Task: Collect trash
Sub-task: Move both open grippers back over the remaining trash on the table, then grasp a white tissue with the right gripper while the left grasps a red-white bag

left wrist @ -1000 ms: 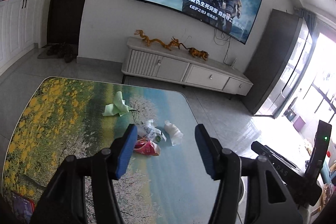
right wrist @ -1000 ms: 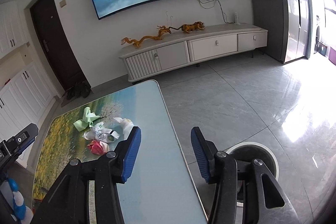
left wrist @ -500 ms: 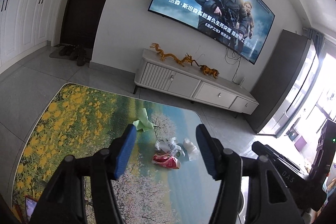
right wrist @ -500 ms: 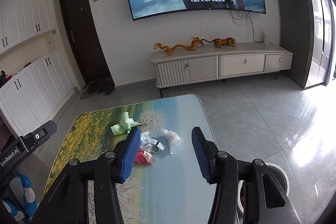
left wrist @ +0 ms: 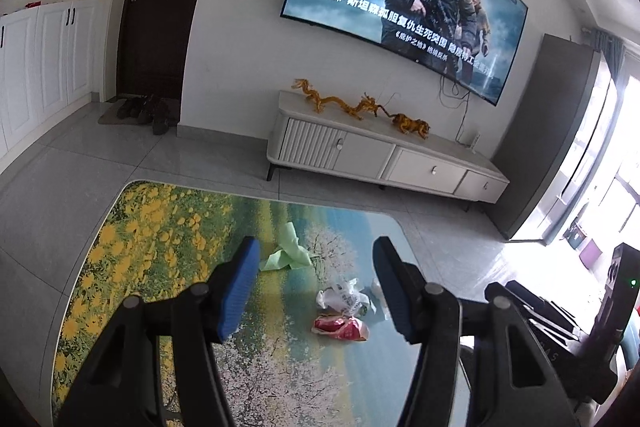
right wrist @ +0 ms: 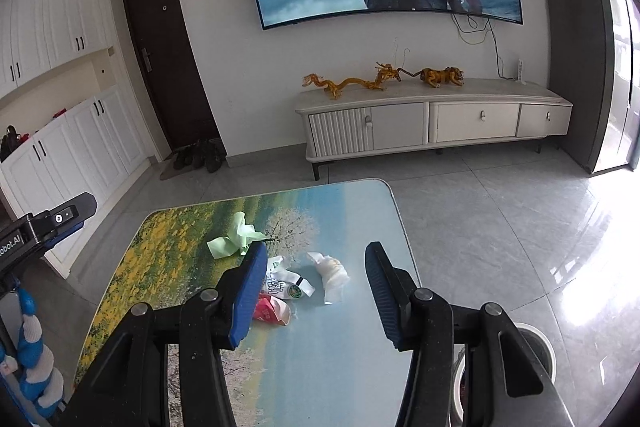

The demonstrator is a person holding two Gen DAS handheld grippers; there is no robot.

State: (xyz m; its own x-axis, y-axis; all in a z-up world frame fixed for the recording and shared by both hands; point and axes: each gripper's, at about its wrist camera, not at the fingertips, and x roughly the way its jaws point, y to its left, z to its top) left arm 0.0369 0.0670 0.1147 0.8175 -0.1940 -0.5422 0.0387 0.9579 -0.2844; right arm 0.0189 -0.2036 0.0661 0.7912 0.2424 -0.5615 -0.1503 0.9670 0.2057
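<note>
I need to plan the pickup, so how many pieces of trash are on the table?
4. Green paper lies farthest back, the white crumpled tissue on the right, the white printed wrapper mid-cluster, the red wrapper nearest. A gripper finger may hide more.

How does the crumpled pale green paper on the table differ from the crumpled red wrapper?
The crumpled pale green paper lies apart at the far end of the litter; the crumpled red wrapper lies nearest the cameras, beside the white printed wrapper. The green paper is plain and stands up in folds; the red wrapper looks flatter, with a pale open end. Both rest loose on the scenic-print table, ungripped.
</note>
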